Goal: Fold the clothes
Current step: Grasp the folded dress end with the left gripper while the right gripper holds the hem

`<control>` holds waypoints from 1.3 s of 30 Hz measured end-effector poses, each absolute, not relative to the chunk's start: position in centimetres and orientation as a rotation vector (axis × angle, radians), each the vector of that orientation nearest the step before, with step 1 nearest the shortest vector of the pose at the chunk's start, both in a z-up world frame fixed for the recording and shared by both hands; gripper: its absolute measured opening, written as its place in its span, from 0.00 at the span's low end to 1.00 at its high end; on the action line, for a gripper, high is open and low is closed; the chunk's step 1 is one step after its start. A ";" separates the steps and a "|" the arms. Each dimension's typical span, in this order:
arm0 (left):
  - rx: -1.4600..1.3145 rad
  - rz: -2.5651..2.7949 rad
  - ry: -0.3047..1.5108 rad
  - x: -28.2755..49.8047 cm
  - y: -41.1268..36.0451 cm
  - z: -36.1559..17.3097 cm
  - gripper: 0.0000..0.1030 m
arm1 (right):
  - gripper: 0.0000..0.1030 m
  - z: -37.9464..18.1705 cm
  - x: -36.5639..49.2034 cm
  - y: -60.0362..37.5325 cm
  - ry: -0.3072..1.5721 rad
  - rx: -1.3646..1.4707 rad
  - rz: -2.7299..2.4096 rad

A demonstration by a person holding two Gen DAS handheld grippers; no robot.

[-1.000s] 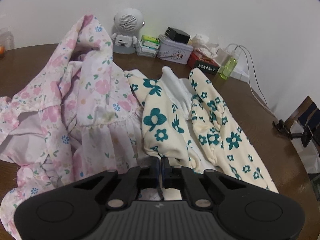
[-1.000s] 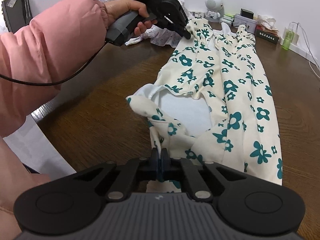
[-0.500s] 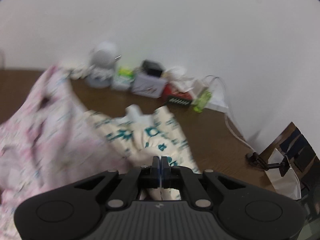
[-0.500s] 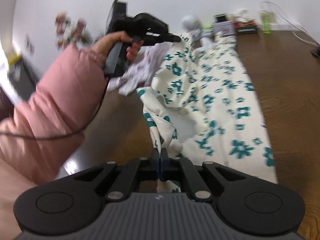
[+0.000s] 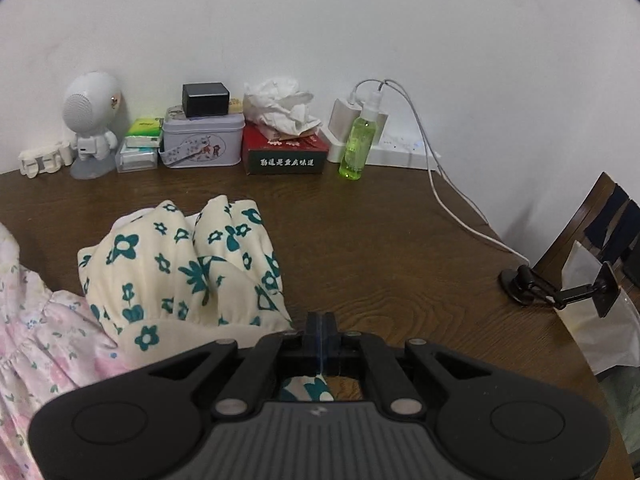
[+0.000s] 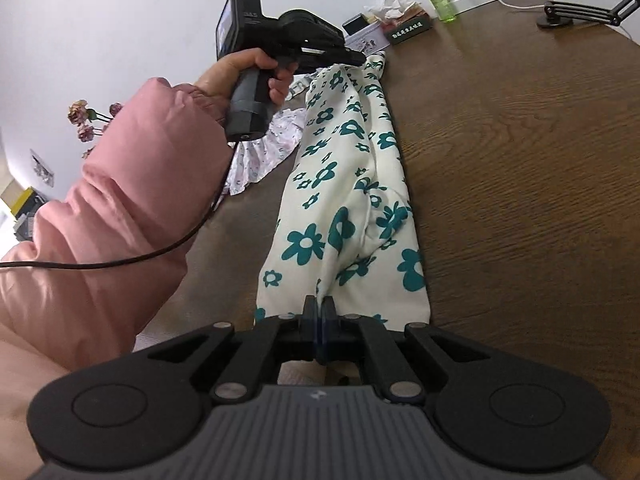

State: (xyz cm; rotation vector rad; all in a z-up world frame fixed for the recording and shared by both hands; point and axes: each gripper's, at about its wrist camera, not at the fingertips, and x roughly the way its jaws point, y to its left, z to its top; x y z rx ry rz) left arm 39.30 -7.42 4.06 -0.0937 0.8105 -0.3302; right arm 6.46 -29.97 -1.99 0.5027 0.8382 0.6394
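A cream garment with teal flowers [image 6: 352, 208] is stretched in a long narrow band over the brown table [image 6: 520, 184]. My right gripper [image 6: 319, 306] is shut on its near end. My left gripper [image 6: 358, 58], held by a hand in a pink sleeve [image 6: 132, 216], is shut on its far end. In the left wrist view the cream garment [image 5: 188, 272] bunches to the left of my shut left gripper [image 5: 321, 320], and a bit of its cloth shows under the jaws. A pink floral garment [image 5: 44, 344] lies at the lower left.
Along the wall stand a white robot speaker [image 5: 90, 120], a tin box [image 5: 202, 140], a red tissue box [image 5: 285, 152], a green spray bottle [image 5: 358, 140] and a power strip with a white cable [image 5: 452, 208]. A black clamp stand [image 5: 536, 288] sits at the table's right edge by a chair [image 5: 600, 224].
Both grippers swung the cream garment sideways and drew it from a spread, rumpled shape into a long narrow band. The left view now faces the wall; the pink garment has dropped to the left.
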 end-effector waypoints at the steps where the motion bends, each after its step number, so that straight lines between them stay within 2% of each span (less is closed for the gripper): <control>1: -0.096 -0.331 0.809 39.0 -7.0 4.3 0.05 | 0.02 -2.1 6.5 -30.1 0.838 0.504 0.647; 3: -0.101 -0.332 0.806 38.4 -6.3 4.7 0.24 | 0.08 -2.2 6.5 -30.1 0.835 0.502 0.661; 6: -0.081 -0.300 0.782 37.5 -5.1 6.0 0.42 | 0.16 -2.2 6.8 -30.2 0.825 0.496 0.664; 8: -0.062 -0.286 0.772 36.9 -4.6 6.9 0.49 | 0.21 -2.0 6.9 -30.2 0.818 0.484 0.660; 10: -0.046 -0.288 0.772 36.5 -4.6 7.5 0.53 | 0.31 -1.7 7.1 -30.2 0.814 0.476 0.659; 11: -0.034 -0.288 0.775 36.3 -4.7 7.7 0.55 | 0.40 -1.6 7.2 -30.2 0.816 0.468 0.651; 12: -0.009 -0.275 0.793 36.5 -5.1 7.6 0.55 | 0.42 -1.5 7.3 -30.1 0.817 0.461 0.643; 16: 0.089 -0.196 0.903 37.8 -7.1 5.3 0.52 | 0.42 -1.8 8.5 -29.7 0.856 0.469 0.632; 17: 0.094 -0.182 0.915 38.2 -7.4 4.8 0.39 | 0.42 -1.9 8.8 -29.6 0.867 0.474 0.632; 18: 0.099 -0.167 0.927 38.5 -7.7 4.2 0.21 | 0.42 -1.9 9.1 -29.4 0.874 0.473 0.633; 19: 0.100 -0.155 0.938 38.9 -7.9 3.7 0.13 | 0.40 -2.0 9.3 -29.3 0.879 0.472 0.633; 20: 0.100 -0.149 0.947 39.1 -8.1 3.4 0.08 | 0.27 -2.1 9.3 -29.3 0.887 0.472 0.642; 21: 0.095 -0.147 0.946 39.2 -8.2 3.3 0.06 | 0.07 -2.2 9.4 -29.3 0.896 0.473 0.650; 22: 0.090 -0.145 0.943 39.2 -8.3 3.3 0.06 | 0.02 -2.3 9.4 -29.3 0.904 0.473 0.659; 29: 0.076 -0.220 0.861 38.6 -10.1 5.4 0.05 | 0.02 -1.5 8.1 -31.4 0.828 0.496 0.629; 39: 0.073 -0.248 0.896 39.5 -13.7 1.8 0.06 | 0.02 -2.4 8.2 -30.6 0.886 0.542 0.586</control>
